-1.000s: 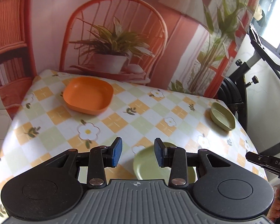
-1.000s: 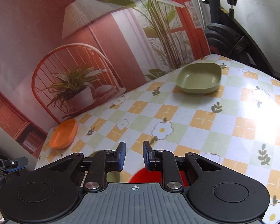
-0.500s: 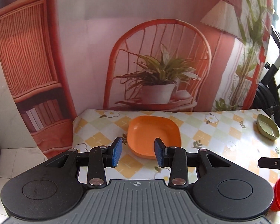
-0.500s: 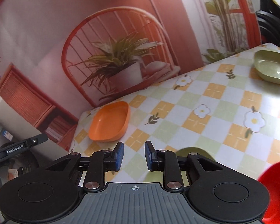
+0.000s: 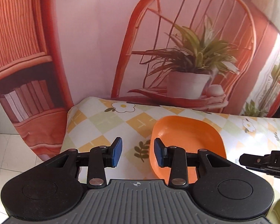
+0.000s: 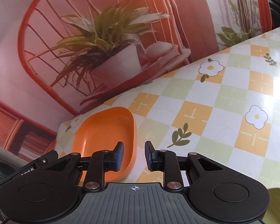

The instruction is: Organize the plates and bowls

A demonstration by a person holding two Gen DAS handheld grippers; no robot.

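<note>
Left wrist view low over the near left table edge, facing the far printed backdrop, orange dish close ahead, right wrist view tilted, looking left across the tablecloth, both sharing dish and backdrop

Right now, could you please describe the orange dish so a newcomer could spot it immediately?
Find the table with the checked, flowered cloth, against the backdrop printed with a chair. Near its left back corner sits the orange dish, shallow, rounded-square and empty, the only orange dish there.
</note>
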